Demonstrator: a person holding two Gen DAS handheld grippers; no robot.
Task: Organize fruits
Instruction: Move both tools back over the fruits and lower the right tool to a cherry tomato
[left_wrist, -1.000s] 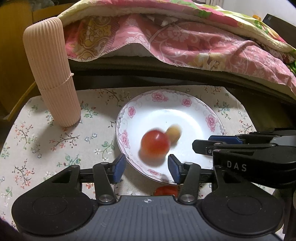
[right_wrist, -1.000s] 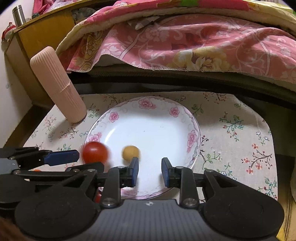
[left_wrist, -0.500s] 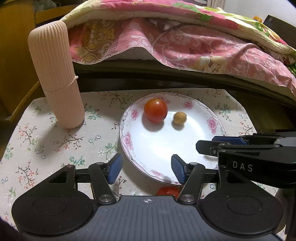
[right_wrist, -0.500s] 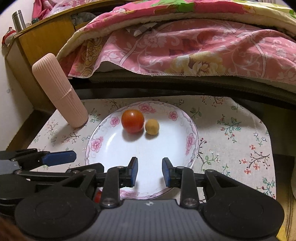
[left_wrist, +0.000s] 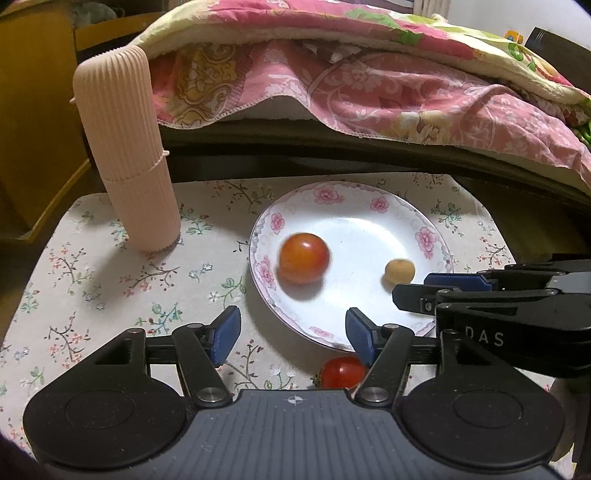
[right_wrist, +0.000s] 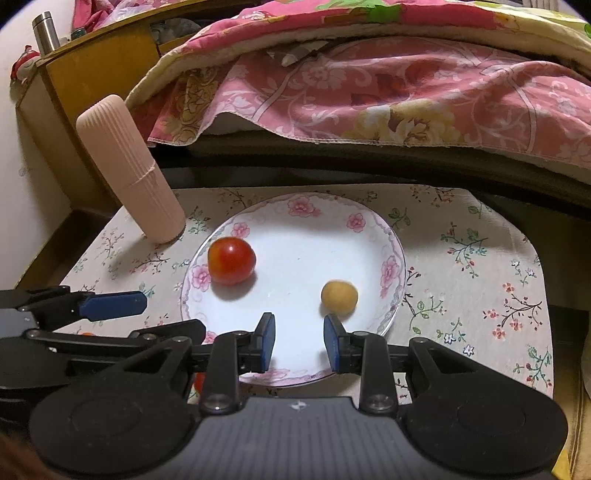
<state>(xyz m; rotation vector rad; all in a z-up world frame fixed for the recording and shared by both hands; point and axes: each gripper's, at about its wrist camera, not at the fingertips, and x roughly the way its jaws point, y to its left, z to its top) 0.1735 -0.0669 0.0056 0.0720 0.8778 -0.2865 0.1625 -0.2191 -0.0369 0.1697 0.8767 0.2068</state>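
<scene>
A white flowered plate (left_wrist: 334, 192) (right_wrist: 392, 236) lies on the floral cloth. On it a red tomato (left_wrist: 303, 257) (right_wrist: 231, 260) sits at the left, slightly blurred, and a small yellow fruit (left_wrist: 399, 270) (right_wrist: 339, 297) at the right. Another tomato (left_wrist: 343, 373) lies on the cloth just in front of the plate. My left gripper (left_wrist: 291, 325) hovers over the plate's near left rim, its jaws opening with nothing between them. My right gripper (right_wrist: 299, 326) stands over the near rim, narrowly open and empty, the yellow fruit just beyond its right pad.
A tall pink ribbed cylinder (left_wrist: 125, 155) (right_wrist: 129, 170) stands upright on the cloth at the far left. A pink flowered quilt (left_wrist: 369, 85) hangs over a dark bed edge behind the table. A wooden cabinet (right_wrist: 92, 70) is at the back left.
The tomato rolled from the plate's near side to its far rim, then to the left side. The yellow fruit rolled to the right. The left jaws spread wider.
</scene>
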